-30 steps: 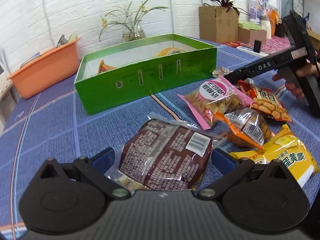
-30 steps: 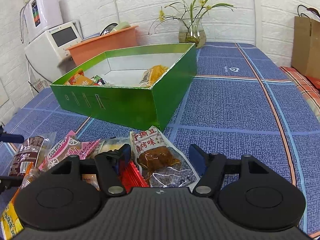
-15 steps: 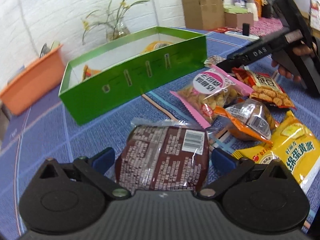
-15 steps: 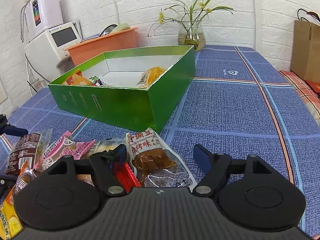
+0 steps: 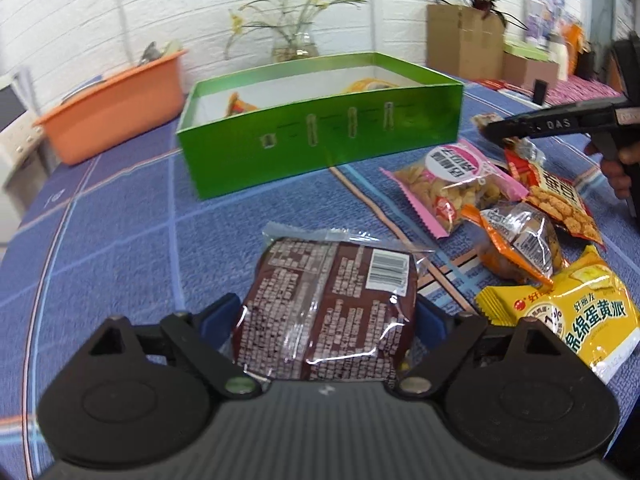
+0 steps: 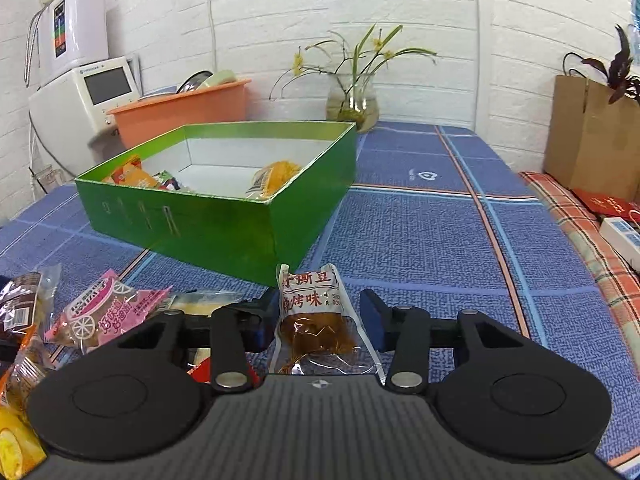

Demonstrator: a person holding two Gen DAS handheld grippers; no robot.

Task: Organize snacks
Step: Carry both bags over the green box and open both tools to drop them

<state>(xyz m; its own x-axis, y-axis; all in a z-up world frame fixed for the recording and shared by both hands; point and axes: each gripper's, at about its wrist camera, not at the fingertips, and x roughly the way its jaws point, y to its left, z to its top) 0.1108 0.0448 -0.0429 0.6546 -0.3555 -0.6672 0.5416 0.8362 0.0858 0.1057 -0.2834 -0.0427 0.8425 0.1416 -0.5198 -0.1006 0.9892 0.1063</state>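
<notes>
The brown snack packet [image 5: 328, 304] lay on the blue cloth [image 5: 120, 240] in front of the green box [image 5: 320, 136], and the left gripper [image 5: 328, 320], whose jaws had just been closing, pressed its blue pads [image 5: 218, 318] against both sides. Near the box's corner, the clear pouch of brown strips [image 6: 316, 320] sat between the right gripper's [image 6: 318, 322] jaws, which had also just been closing but stood apart from it, the right pad clear of the film. To do this well, I judged each grip should close squarely on the filled body, not the loose edge, before lifting over the wall.
</notes>
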